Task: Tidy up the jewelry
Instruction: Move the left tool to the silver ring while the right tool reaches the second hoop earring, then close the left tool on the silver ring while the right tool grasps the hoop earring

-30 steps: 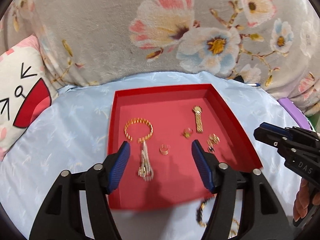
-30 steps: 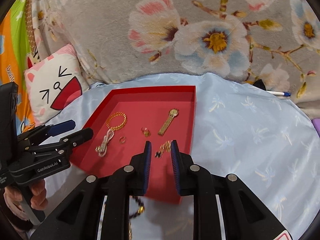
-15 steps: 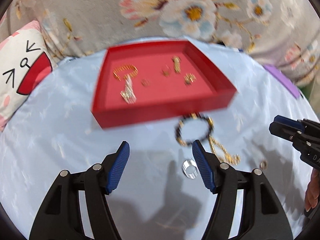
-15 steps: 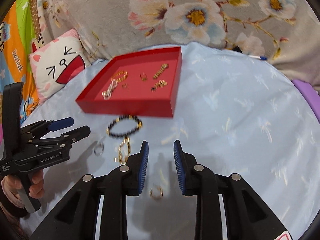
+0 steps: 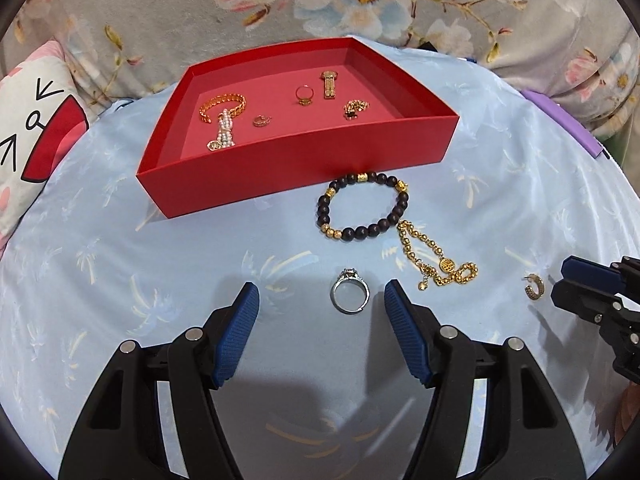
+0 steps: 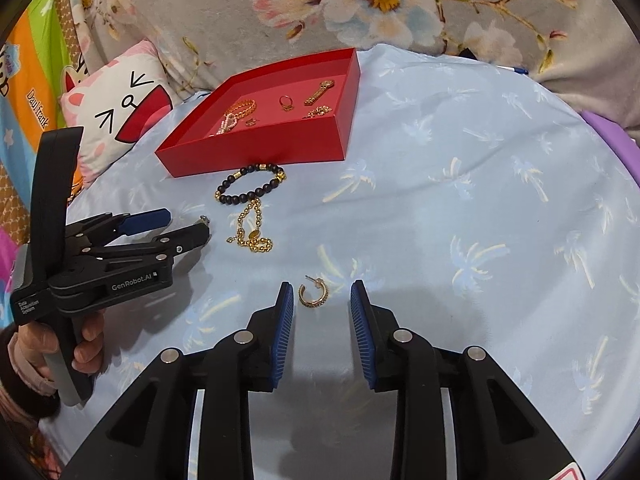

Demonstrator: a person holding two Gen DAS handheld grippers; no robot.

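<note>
A silver ring (image 5: 350, 291) lies flat on the blue palm-print cloth (image 5: 120, 264), between the spread blue pads of the left hand-held gripper (image 5: 321, 312) and nearer its right pad, touched by neither. A gold hoop earring (image 6: 313, 295) lies likewise between the parted pads of the right hand-held gripper (image 6: 322, 304), untouched. Beyond the ring, a dark-bead bracelet (image 5: 363, 205) with gold beads lies just in front of the red tray (image 5: 304, 156), and a gold bead chain (image 5: 436, 260) with a round charm runs from its near edge toward the earring.

Inside the tray sit a gold cuff bracelet (image 5: 222, 106), a pearl strand (image 5: 224, 133), two gold rings, a gold watch (image 5: 329, 83) and a small gold cluster.

In the right wrist view, the left hand-held gripper's body reads "GenRobot.AI" and "Data Acquisition System"; a hand (image 6: 86, 344) grips its handle, holding it level and low over the cloth. A cat-face pillow (image 6: 120, 116) and a floral blanket (image 6: 360, 4) lie behind the tray; an orange fabric at the left edge reads "Daul frank".
</note>
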